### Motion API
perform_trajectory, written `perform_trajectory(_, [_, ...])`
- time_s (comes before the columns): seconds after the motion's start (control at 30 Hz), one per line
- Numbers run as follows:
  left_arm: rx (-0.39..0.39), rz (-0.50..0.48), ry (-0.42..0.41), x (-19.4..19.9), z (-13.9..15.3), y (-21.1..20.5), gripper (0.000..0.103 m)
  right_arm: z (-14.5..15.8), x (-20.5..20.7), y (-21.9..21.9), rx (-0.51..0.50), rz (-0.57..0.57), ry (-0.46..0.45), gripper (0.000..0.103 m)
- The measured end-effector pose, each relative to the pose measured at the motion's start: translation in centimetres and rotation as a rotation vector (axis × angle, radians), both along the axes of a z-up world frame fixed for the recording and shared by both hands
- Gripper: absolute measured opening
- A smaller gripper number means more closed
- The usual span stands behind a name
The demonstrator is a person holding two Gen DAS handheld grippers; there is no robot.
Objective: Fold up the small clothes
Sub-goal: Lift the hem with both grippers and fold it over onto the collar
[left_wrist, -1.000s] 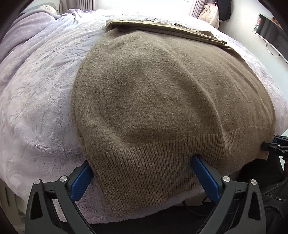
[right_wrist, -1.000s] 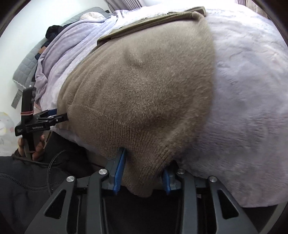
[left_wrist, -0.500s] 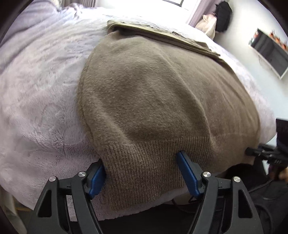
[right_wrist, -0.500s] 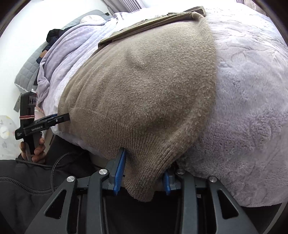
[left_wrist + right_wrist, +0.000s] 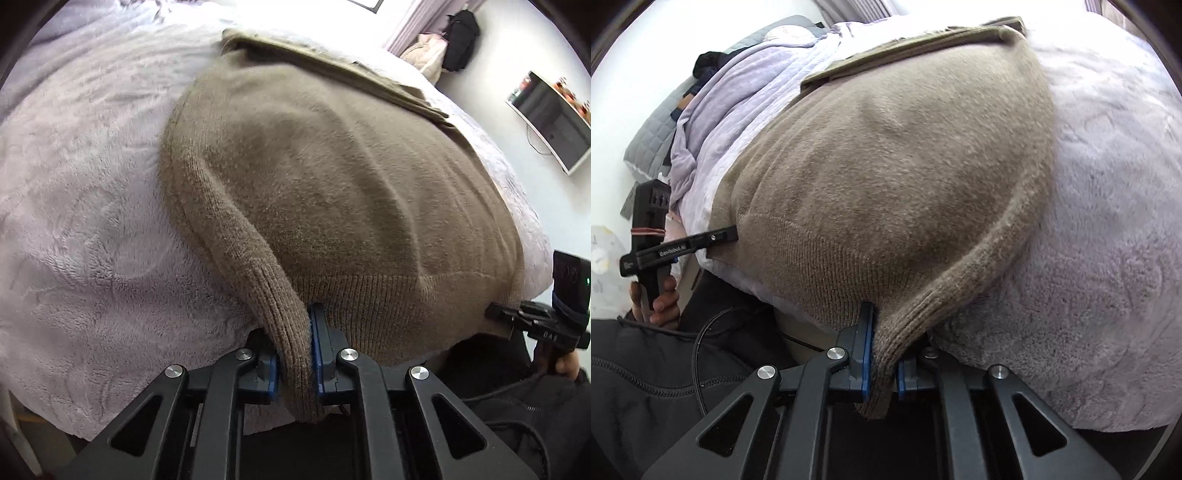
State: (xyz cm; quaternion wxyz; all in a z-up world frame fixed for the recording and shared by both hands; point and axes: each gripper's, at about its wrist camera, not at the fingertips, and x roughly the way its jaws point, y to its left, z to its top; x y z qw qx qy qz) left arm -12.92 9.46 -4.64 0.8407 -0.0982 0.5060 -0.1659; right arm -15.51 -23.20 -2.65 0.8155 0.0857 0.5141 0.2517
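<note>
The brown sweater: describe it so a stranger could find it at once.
On the bed's pale lilac fleece blanket lies the brown sweater, spread flat. Its ribbed hem hangs over the near edge, the only knitted brown thing there.

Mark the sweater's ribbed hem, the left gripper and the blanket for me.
sweater's ribbed hem (image 5: pixel 388 295), left wrist view, on the ribbing.
left gripper (image 5: pixel 295 365), left wrist view, between its fingertips.
blanket (image 5: pixel 1108 277), right wrist view, bare fleece.

Home bedroom, bed under a fluffy lilac blanket (image 5: pixel 92 221), wall-mounted screen (image 5: pixel 550 122), quilted grey pillow (image 5: pixel 650 144)
</note>
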Motion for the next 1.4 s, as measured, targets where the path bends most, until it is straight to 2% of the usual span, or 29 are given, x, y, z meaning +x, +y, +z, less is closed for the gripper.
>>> perform_trajectory(0.17, [-0.012, 0.011, 0.005, 0.1, 0.3, -0.1, 0.012, 0.6, -0.4, 0.0, 0.003, 0.020, -0.040, 0.007])
perform_trajectory(0.37, [0.128, -0.019, -0.071, -0.9, 2.2, -1.7, 0.011, 3.6, -1.3, 0.0, 0.012, 0.035, -0.134, 0.007])
perform_trajectory(0.47, [0.151, -0.021, -0.117, -1.0, 3.5, -2.0, 0.010, 5.3, -1.5, -0.2, 0.020, 0.035, -0.182, 0.007])
perform_trajectory(0.6, [0.133, -0.006, -0.166, -1.1, 5.1, -1.5, 0.010, 7.0, -1.2, -0.7, 0.029, 0.014, -0.234, 0.007])
perform_trajectory(0.77, [0.098, 0.022, -0.192, -1.0, 5.9, -0.8, 0.010, 7.5, -0.3, -1.3, 0.047, -0.034, -0.232, 0.006])
perform_trajectory(0.93, [0.082, 0.043, -0.299, -0.5, 9.5, -1.0, 0.010, 11.0, -0.6, -1.4, 0.088, -0.047, -0.312, 0.006])
perform_trajectory(1.2, [0.085, 0.047, -0.411, 3.3, 13.9, -1.7, 0.010, 15.4, 3.0, -1.5, 0.102, -0.066, -0.417, 0.006])
perform_trajectory(1.4, [0.072, 0.072, -0.437, 7.1, 15.6, -2.0, 0.010, 17.2, 7.2, -2.1, 0.120, -0.122, -0.455, 0.006])
